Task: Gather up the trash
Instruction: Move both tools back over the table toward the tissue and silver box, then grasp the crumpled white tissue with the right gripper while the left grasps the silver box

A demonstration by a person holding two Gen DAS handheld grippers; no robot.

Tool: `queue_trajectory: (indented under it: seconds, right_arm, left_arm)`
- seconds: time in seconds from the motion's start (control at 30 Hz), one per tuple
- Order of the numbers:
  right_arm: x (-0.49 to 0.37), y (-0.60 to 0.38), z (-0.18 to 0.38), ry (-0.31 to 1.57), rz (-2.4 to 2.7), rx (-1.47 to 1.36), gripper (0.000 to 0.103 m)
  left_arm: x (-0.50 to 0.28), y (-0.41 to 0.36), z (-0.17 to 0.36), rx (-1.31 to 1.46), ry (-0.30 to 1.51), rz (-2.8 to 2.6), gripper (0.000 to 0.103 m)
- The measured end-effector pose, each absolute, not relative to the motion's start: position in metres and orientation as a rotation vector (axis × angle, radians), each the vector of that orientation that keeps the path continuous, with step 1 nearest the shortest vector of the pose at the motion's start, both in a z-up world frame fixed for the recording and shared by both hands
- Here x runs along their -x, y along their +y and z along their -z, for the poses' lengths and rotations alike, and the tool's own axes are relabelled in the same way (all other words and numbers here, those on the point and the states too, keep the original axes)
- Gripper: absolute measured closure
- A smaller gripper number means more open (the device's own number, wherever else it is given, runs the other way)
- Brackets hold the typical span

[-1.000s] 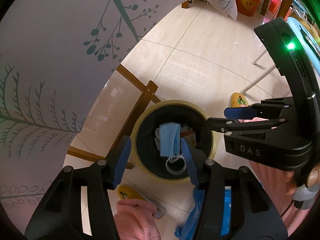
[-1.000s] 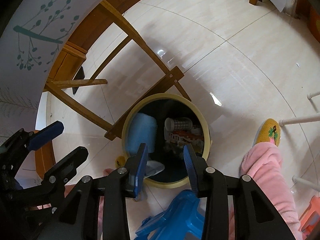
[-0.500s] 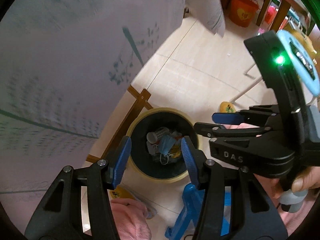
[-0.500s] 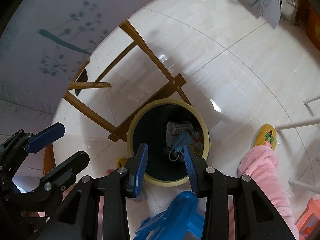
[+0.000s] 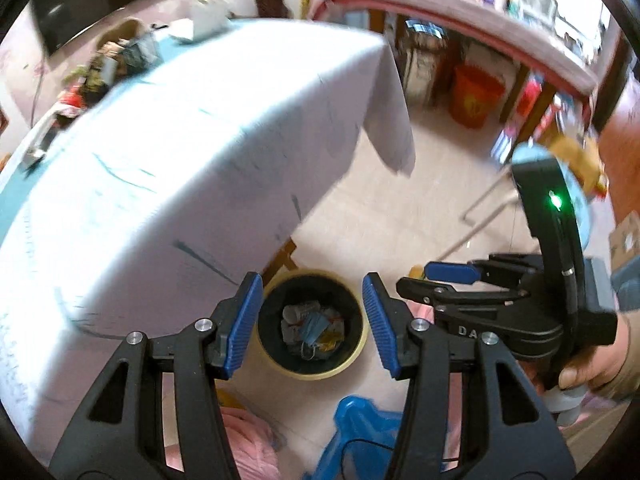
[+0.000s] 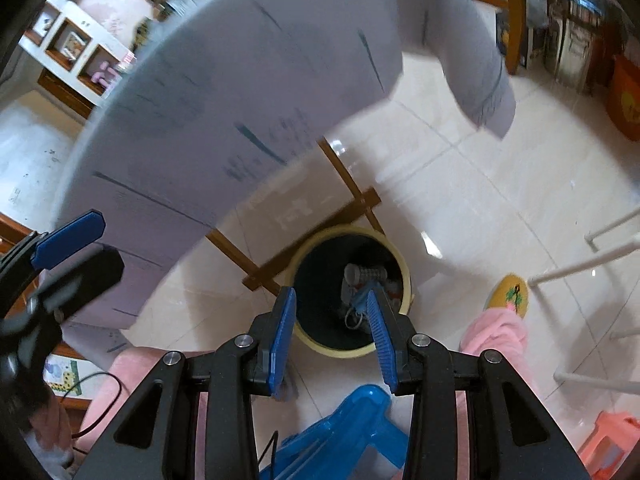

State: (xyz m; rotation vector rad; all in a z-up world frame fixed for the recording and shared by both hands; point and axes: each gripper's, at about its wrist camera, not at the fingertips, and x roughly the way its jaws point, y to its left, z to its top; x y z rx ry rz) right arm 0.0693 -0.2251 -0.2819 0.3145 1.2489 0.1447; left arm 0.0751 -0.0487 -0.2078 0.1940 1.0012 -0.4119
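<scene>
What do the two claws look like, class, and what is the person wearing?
Both claws, left and right, have black plastic frames, silver bolts and ribbed blue pads. The right one carries a green light and white lettering. Pink fleece clothing shows below.

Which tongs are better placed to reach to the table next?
Probably the left tongs: empty, open and nearer the table; the right tongs, also empty, hang over the bin.

A pale tablecloth with dark sprig prints drapes the table. A blue plastic stool stands on the tiled floor, with an orange bucket well beyond.
</scene>
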Motion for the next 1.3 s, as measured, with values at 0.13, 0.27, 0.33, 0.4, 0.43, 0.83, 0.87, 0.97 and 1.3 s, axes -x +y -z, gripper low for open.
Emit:
queue_trajectory:
  seconds: [0.13, 0.27, 0.33, 0.4, 0.43, 0.83, 0.87, 0.97, 1.3]
  right_arm:
    - [-0.074, -0.228, 0.231, 1.165, -0.148, -0.321, 0.056]
    - [-0.086, -0.225, 0.179, 1.072, -0.172, -0.307, 0.054]
    - [-0.096, -0.22, 0.157, 1.036, -0.195, -0.292, 0.053]
    - [-0.11, -0.216, 0.136, 1.008, -0.211, -0.274, 0.053]
    - [-0.117, -0.214, 0.127, 0.998, -0.219, -0.265, 0.053]
    - [-0.262, -0.177, 0.036, 0.919, -0.242, -0.233, 0.034]
    - [-0.278, -0.173, 0.03, 0.913, -0.238, -0.231, 0.034]
    - [-0.329, -0.162, 0.024, 0.904, -0.205, -0.224, 0.03]
    - [-0.476, -0.129, 0.079, 0.978, -0.042, -0.275, 0.024]
  left_arm:
    - [-0.081, -0.024, 0.163, -0.108, 0.958, 0.369, 0.054]
    - [-0.092, -0.001, 0.121, -0.093, 0.917, 0.319, 0.054]
    - [-0.099, 0.012, 0.107, -0.091, 0.902, 0.31, 0.054]
    - [-0.111, 0.027, 0.091, -0.086, 0.891, 0.294, 0.054]
    - [-0.115, 0.033, 0.084, -0.08, 0.891, 0.291, 0.054]
    - [-0.236, 0.147, 0.04, 0.035, 0.965, 0.159, 0.045]
    - [-0.25, 0.159, 0.04, 0.047, 0.96, 0.141, 0.045]
    - [-0.293, 0.189, 0.049, 0.093, 1.001, 0.101, 0.044]
    - [-0.408, 0.243, 0.118, 0.102, 1.154, 0.018, 0.042]
